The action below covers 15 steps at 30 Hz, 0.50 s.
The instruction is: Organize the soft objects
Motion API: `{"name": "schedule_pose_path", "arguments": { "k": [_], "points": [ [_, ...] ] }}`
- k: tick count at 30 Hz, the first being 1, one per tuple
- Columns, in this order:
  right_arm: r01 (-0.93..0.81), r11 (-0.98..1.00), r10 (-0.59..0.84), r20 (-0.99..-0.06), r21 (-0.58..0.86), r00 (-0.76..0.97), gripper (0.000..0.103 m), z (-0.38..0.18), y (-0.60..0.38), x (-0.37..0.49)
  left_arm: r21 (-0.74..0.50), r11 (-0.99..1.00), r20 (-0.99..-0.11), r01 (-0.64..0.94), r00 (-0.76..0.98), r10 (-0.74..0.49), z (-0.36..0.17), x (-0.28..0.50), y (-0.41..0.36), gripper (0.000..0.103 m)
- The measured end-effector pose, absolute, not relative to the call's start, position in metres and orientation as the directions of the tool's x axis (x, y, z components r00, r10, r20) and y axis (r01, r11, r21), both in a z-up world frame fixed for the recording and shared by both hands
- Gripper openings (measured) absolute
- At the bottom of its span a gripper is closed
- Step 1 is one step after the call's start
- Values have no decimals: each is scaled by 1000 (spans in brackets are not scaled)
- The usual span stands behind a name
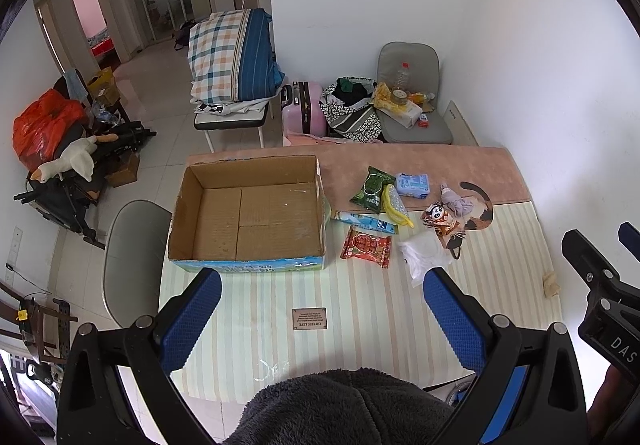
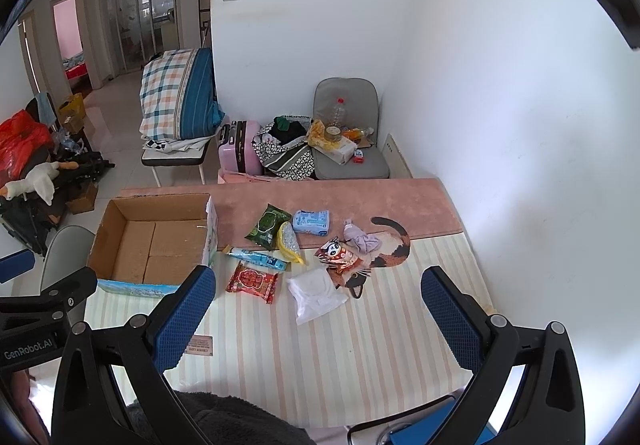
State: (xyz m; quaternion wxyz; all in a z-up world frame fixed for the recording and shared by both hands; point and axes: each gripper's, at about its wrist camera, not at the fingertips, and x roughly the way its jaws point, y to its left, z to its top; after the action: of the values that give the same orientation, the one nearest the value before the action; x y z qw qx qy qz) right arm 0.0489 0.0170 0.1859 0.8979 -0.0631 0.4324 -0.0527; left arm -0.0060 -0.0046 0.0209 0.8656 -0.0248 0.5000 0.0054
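An empty cardboard box [image 1: 248, 213] stands on the left of the striped table mat [image 1: 360, 317]; it also shows in the right wrist view [image 2: 152, 241]. To its right lie soft packets: a red packet [image 1: 366, 247] [image 2: 252, 282], a white pouch [image 1: 424, 255] [image 2: 316, 295], a green packet [image 1: 372, 189] [image 2: 267, 225], a blue tissue pack [image 1: 413, 185] [image 2: 312, 222], a yellow-rimmed pouch [image 1: 396, 205], a panda packet [image 1: 438, 219] [image 2: 338, 255] and a grey cloth [image 1: 456, 201] [image 2: 362, 239]. My left gripper [image 1: 322, 305] and right gripper [image 2: 318, 303] are open, empty, above the mat's near part.
A cat-shaped mat [image 1: 478, 211] lies under the panda packet. A pink cloth [image 1: 400, 161] covers the table's far part. White wall runs along the right. A grey chair [image 1: 132, 245] stands left of the table. A dark fleece sleeve [image 1: 344, 409] is at the bottom.
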Motion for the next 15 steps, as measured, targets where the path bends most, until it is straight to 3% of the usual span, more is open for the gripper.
{"name": "schedule_pose_path", "arguments": {
  "k": [15],
  "points": [
    [40,986,-151,-767,-162,624,103,187,20,47,-36,999,-865,-33,501,-15,20,-7,-2,103]
  ]
}}
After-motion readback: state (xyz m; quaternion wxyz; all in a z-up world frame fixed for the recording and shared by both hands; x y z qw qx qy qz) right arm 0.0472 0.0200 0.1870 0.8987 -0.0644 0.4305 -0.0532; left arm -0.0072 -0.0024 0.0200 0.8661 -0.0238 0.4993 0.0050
